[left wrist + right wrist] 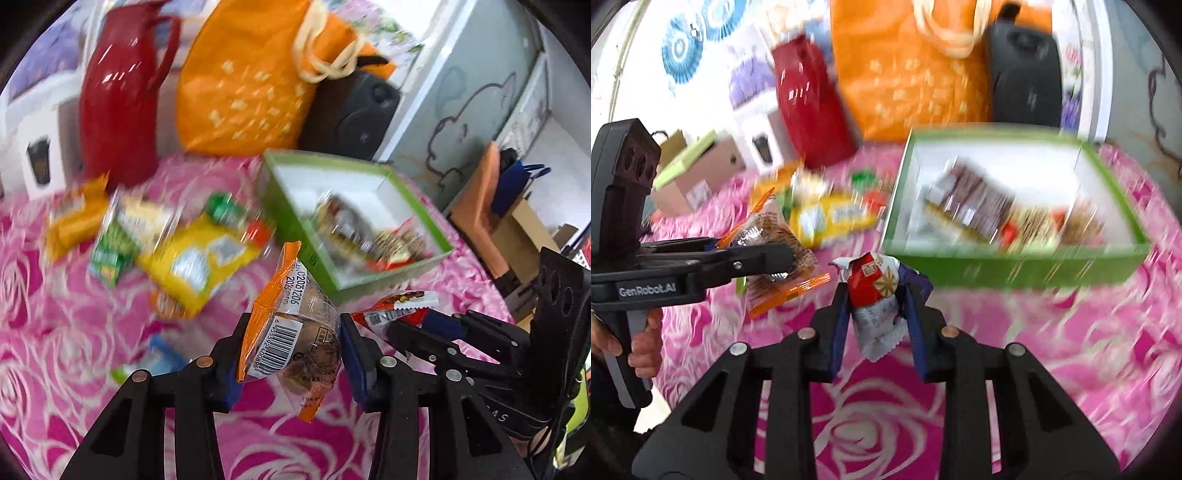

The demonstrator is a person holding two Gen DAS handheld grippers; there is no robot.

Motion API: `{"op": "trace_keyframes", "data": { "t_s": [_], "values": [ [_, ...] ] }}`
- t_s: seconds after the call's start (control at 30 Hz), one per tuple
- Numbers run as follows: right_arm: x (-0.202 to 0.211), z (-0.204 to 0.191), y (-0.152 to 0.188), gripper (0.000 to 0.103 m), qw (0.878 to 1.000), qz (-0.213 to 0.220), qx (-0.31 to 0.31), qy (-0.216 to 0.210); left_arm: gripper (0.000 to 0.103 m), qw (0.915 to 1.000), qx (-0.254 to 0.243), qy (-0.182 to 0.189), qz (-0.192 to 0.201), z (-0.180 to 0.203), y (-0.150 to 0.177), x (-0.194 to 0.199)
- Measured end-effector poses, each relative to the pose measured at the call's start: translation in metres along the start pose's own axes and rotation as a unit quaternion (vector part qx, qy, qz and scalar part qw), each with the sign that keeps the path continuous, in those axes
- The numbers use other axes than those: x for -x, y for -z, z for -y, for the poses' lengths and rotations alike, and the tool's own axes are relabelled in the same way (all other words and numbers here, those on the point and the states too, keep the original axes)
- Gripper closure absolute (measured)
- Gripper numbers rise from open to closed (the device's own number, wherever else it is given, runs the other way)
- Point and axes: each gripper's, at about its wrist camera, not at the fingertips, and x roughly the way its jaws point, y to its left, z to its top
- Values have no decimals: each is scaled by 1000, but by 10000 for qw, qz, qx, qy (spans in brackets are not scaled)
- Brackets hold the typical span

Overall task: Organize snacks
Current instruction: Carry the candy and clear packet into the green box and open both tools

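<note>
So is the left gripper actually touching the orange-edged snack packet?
Touching. The left wrist view shows the left gripper with both blue pads pressed against the orange-edged snack packet.

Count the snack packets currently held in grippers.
2: an orange-edged clear packet in the left gripper, a red-and-white packet in the right gripper.

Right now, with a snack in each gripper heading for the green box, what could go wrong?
1. The left gripper pinches the orange-edged packet by its middle, ends hanging loose; it could twist out.
2. The right gripper holds the red and white packet close to the left one; they may collide over the green box.
3. The box already holds packets, so a drop might bounce out.
</note>
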Motion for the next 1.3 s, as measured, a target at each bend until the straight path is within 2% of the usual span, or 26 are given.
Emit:
{"op": "trace_keyframes", "data": {
  "t_s": [0.2,0.33,0.43,0.63,0.87,0.9,0.93,0.97,1.0,1.03,1.07,1.1,1.3],
  "values": [
    [14,38,-42,71,9973,500,-71,542,57,9986,-364,58,378,30,-60,-10],
    [4,71,-58,71,9947,537,-302,825,57,9987,-405,141,290,42,-92,-35],
    [-12,98,-64,71,9933,426,-503,945,57,9985,-506,60,189,49,-109,-61],
    [-46,133,-73,71,9926,138,-818,883,57,9990,-441,-54,-100,43,-127,-109],
    [-81,144,-78,70,9930,-149,-825,836,57,9985,-435,-143,-295,36,-133,-137],
    [-85,144,-78,69,9930,-164,-773,873,56,9986,-426,-133,-282,34,-134,-138],
    [-87,143,-79,69,9928,-181,-732,928,48,9989,-392,-136,-233,32,-135,-139],
    [-89,142,-79,61,9926,-188,-666,997,39,9990,-363,-173,-203,31,-136,-139],
    [-89,140,-79,41,9929,-168,-569,1027,17,9989,-340,-274,-172,30,-137,-138],
    [-88,138,-79,30,9931,-131,-497,1049,10,9984,-350,-433,-81,29,-137,-136],
    [-86,135,-79,13,9936,-50,-396,1059,9,9977,-411,-532,64,30,-137,-131],
    [-83,133,-79,5,9935,21,-314,1095,8,9970,-485,-587,122,31,-136,-129],
    [-75,127,-82,4,9931,51,-305,1127,7,9948,-631,-782,136,32,-133,-120]
  ]
}}
